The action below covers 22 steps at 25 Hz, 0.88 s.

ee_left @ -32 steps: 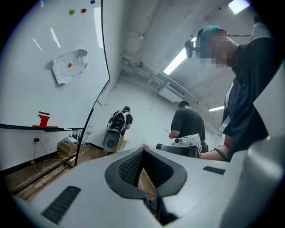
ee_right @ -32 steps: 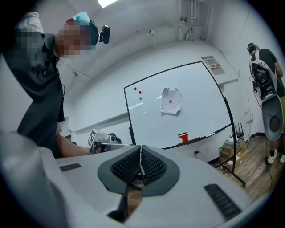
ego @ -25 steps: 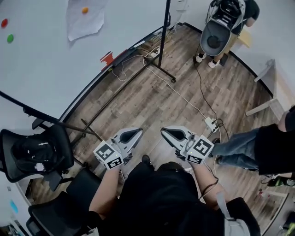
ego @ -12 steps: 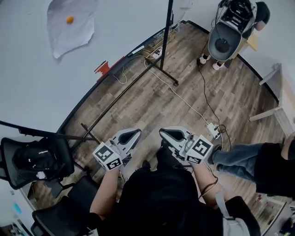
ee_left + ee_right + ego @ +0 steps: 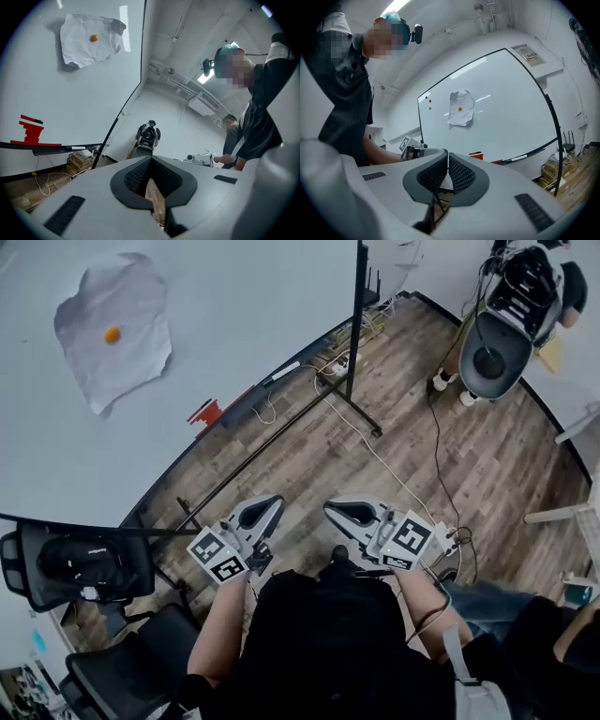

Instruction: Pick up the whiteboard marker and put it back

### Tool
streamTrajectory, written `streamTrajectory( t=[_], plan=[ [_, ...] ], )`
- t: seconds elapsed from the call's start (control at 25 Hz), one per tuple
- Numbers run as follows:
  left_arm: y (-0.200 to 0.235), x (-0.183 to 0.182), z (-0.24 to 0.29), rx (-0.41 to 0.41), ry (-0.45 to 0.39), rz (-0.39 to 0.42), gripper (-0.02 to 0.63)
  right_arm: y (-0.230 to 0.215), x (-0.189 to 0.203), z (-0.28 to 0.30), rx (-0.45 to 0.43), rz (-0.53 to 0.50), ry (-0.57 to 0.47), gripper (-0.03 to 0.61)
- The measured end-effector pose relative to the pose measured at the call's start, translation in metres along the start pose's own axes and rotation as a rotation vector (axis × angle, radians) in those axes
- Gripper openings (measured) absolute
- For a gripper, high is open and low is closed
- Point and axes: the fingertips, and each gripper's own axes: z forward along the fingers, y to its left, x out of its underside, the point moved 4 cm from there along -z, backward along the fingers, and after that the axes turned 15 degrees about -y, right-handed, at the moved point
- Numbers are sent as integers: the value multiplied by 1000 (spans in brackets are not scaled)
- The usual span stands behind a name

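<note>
forearms (image 5: 217, 615) bent forward, left gripper (image 5: 270, 506) and right gripper (image 5: 334, 510) side by side, fingers of both closed on nothing

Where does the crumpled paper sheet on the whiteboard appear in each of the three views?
Head view: crumpled paper sheet at upper left.
Left gripper view: sheet at upper left.
Right gripper view: sheet near the centre, small.
Shared landmark: the orange magnet on the sheet.

Wood-plank floor (image 5: 309, 451), blk office chairs (image 5: 117, 669) at left
</note>
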Motion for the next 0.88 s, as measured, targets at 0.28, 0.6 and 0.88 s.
streamTrajectory(
  t=[0.28,0.6,0.88],
  plan=[
    [32,4,42,-47,41,43,11,-69,-5,-1,-3,41,-2,21],
    [94,6,84,-21,78,77,11,-136,0,35,7,33,41,21],
    [167,-11,118,-29,74,50,11,-200,-10,85,36,10,69,21]
  ],
)
